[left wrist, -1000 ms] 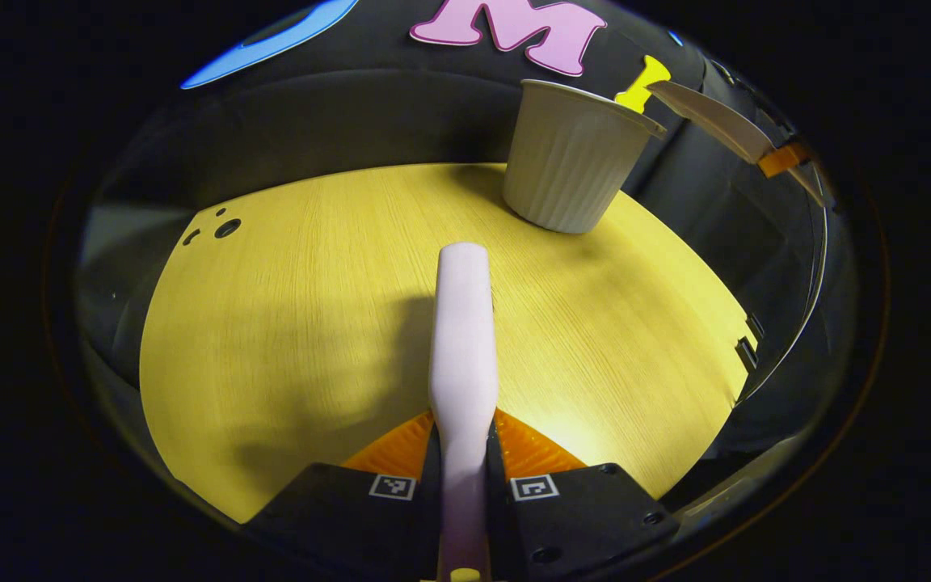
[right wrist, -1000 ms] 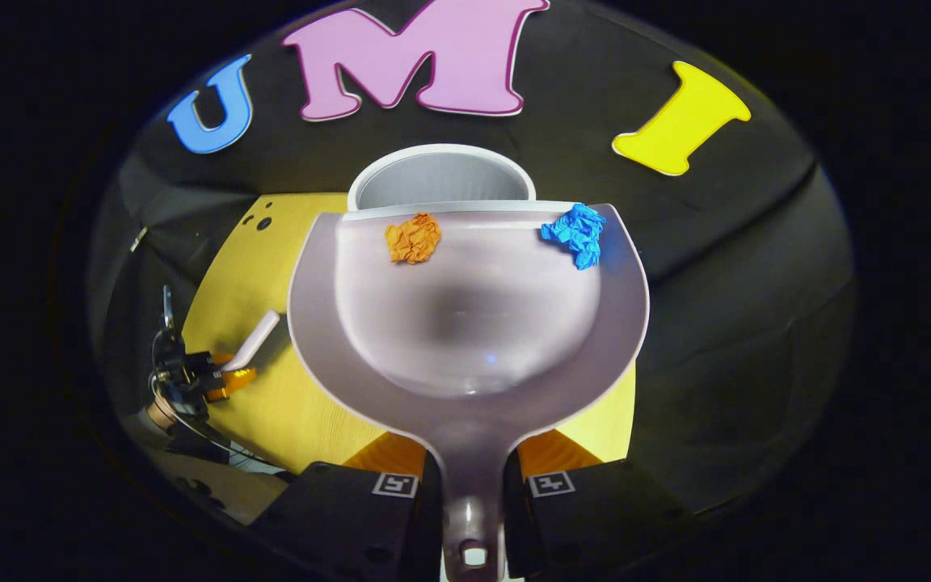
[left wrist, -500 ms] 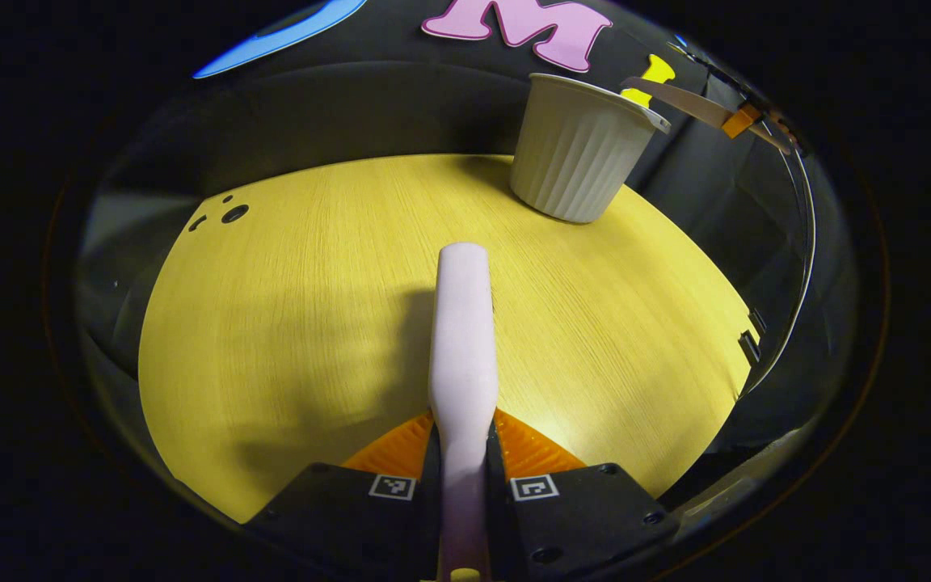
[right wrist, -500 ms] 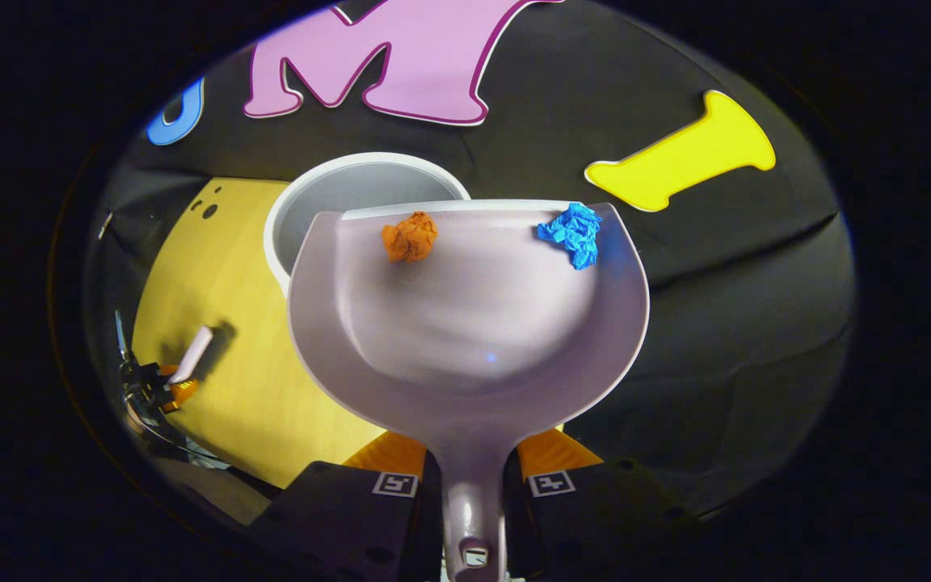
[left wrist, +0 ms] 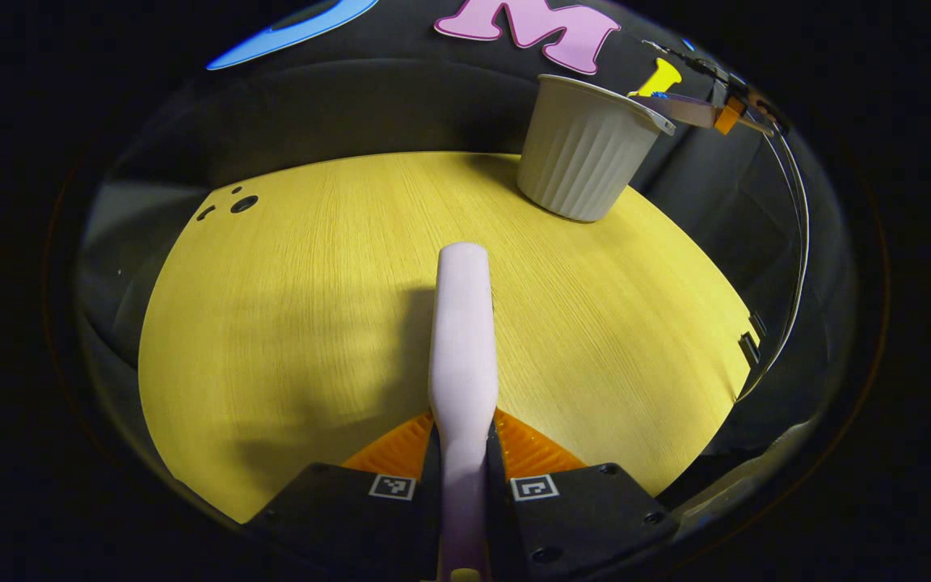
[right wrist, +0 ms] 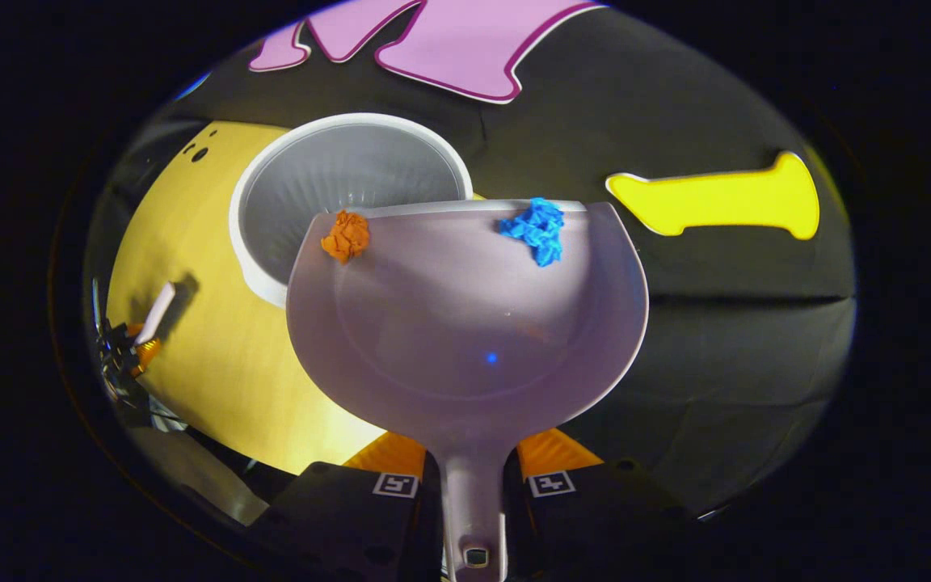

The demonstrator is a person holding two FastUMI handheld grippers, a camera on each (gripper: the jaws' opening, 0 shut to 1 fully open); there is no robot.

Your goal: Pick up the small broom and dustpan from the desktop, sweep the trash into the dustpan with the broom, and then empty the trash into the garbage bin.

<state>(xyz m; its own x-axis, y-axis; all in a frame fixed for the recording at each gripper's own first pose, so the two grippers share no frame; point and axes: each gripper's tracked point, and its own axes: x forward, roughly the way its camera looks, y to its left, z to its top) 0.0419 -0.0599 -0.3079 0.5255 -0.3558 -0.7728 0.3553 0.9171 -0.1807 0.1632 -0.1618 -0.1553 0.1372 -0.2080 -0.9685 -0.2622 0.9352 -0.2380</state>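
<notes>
Yellow wood-grain bench (left wrist: 312, 323) carried the ribbed white plastic garbage bin (left wrist: 587, 149) at its far edge, and everything else sat relative to that bin. Right gripper (right wrist: 473, 493) had its jaws closed on the handle of the pale lilac plastic dustpan (right wrist: 465, 339), holding its lip just over the bin's rim, likely so the trash could slide in. A crumpled orange paper ball (right wrist: 346, 235) and a crumpled blue paper ball (right wrist: 535, 229) lay at that lip. Well back from the bin, the left gripper (left wrist: 463, 485) had its jaws clamped on the pale pink plastic broom handle (left wrist: 462, 339), parked clear of the tipping.
</notes>
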